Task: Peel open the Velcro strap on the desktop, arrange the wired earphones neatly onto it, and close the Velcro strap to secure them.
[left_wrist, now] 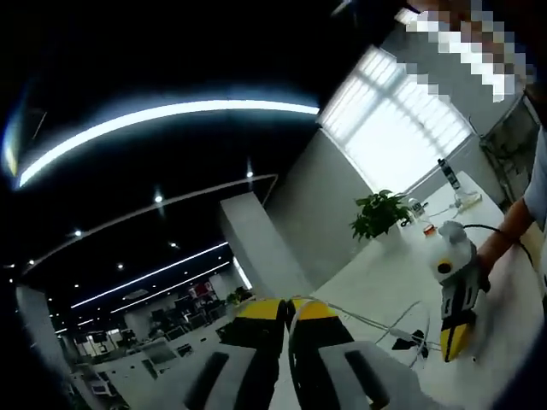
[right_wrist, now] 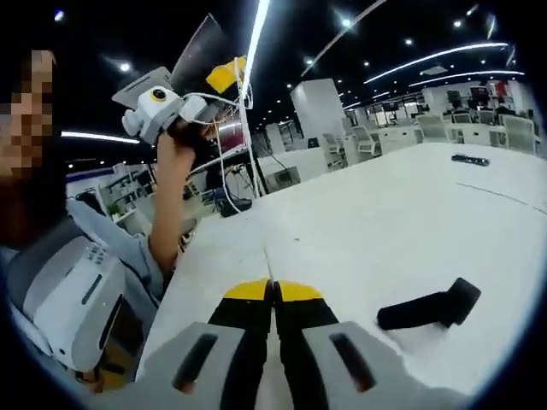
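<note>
My left gripper [left_wrist: 286,307] is raised in the air, its yellow-tipped jaws shut on the white earphone cable [left_wrist: 367,323], which trails from the tips down to the right. In the right gripper view, the left gripper [right_wrist: 224,77] is held high by a hand, with the earphone cable [right_wrist: 219,162] hanging from it. My right gripper [right_wrist: 273,292] is low over the white desk [right_wrist: 385,222] with its jaws shut. A thin white line runs to its tips, and I cannot tell whether it is the cable. The black Velcro strap [right_wrist: 432,307] lies on the desk to the right of it. The right gripper [left_wrist: 453,337] points down near the strap [left_wrist: 412,342].
A person [right_wrist: 111,256] sits at the left edge of the desk. A potted plant [left_wrist: 380,213] and small items stand at the desk's far end by the window. A dark flat object [right_wrist: 470,160] lies far off on the desk. Office desks and chairs fill the background.
</note>
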Demonstrator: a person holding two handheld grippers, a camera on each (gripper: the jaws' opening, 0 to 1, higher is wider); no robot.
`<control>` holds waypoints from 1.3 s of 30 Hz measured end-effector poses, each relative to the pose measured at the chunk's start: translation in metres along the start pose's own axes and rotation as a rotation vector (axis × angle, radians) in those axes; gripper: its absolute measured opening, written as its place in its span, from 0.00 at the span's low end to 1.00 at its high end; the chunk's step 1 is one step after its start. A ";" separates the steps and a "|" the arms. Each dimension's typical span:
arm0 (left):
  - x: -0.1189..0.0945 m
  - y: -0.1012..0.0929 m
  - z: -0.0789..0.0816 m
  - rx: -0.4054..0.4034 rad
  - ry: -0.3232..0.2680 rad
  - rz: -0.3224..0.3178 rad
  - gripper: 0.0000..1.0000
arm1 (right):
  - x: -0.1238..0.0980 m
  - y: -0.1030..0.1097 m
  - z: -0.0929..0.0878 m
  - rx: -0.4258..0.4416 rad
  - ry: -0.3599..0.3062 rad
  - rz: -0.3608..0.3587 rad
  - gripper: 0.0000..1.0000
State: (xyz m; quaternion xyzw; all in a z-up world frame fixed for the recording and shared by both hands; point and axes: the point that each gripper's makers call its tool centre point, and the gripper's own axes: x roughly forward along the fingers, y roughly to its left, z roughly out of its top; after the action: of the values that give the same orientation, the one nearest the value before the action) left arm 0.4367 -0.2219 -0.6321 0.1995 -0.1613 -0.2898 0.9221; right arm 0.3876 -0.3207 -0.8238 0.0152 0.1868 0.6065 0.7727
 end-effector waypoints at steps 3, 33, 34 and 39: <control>-0.009 0.005 -0.020 0.015 0.057 0.014 0.07 | -0.005 -0.008 -0.006 0.011 0.006 -0.031 0.04; -0.031 0.016 -0.099 0.179 0.280 0.021 0.07 | -0.081 -0.066 -0.007 -0.137 0.053 -0.404 0.03; -0.031 0.018 -0.100 0.183 0.284 0.029 0.07 | -0.081 -0.066 -0.007 -0.138 0.052 -0.405 0.03; -0.032 0.028 -0.104 0.212 0.300 0.073 0.07 | -0.086 -0.068 -0.008 -0.131 0.050 -0.416 0.03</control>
State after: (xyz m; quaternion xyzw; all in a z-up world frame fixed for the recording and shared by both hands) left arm 0.4680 -0.1537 -0.7154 0.3305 -0.0585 -0.2046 0.9195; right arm 0.4318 -0.4209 -0.8251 -0.0891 0.1653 0.4450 0.8756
